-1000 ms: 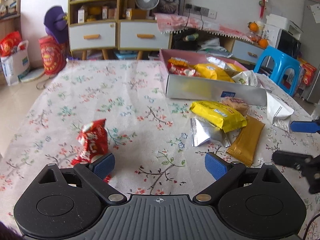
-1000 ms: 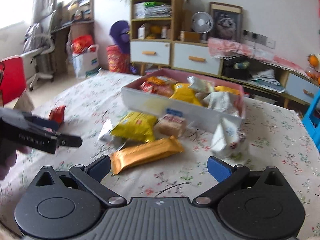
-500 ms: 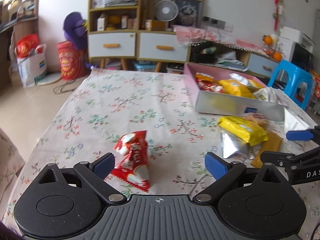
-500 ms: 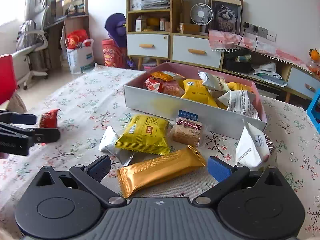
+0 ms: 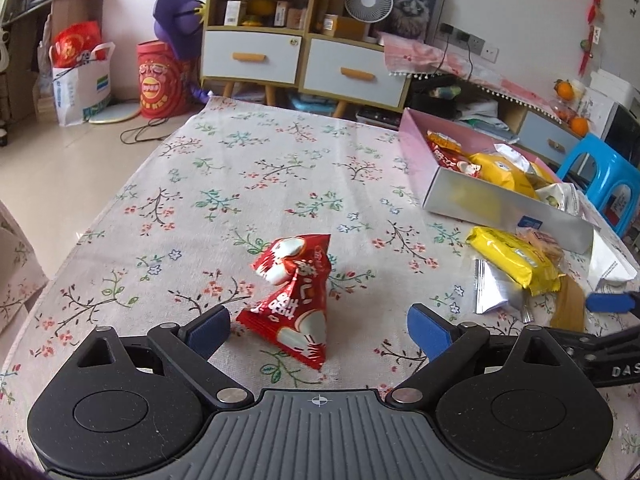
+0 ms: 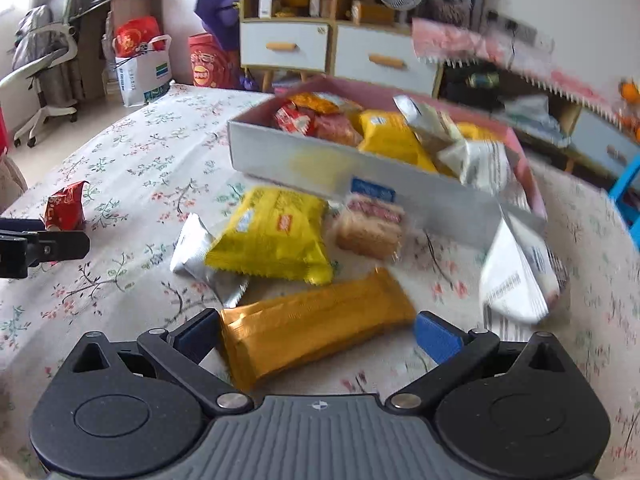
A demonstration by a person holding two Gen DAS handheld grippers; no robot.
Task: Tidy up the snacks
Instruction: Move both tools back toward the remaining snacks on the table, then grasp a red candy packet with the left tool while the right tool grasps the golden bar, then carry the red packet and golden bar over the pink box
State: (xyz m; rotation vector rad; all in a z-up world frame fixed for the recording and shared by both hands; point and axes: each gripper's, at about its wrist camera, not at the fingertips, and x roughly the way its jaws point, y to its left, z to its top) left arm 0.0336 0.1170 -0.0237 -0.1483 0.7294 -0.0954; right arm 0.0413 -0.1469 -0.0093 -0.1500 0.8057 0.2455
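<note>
A red snack packet stands on the floral tablecloth, between the open fingers of my left gripper; it also shows far left in the right wrist view. My right gripper is open around the near end of a gold bar packet. A pink and silver box holds several snacks. A yellow packet, a silver packet, a biscuit pack and a white packet lie in front of the box.
The box sits at the table's far right in the left wrist view. Cabinets, a red drum and a blue stool stand beyond the table. The table's left edge drops to the floor.
My left gripper has moved left and closer, bringing the red packet between its fingers. My right gripper has moved forward and down over the gold bar packet. Both stay open.
</note>
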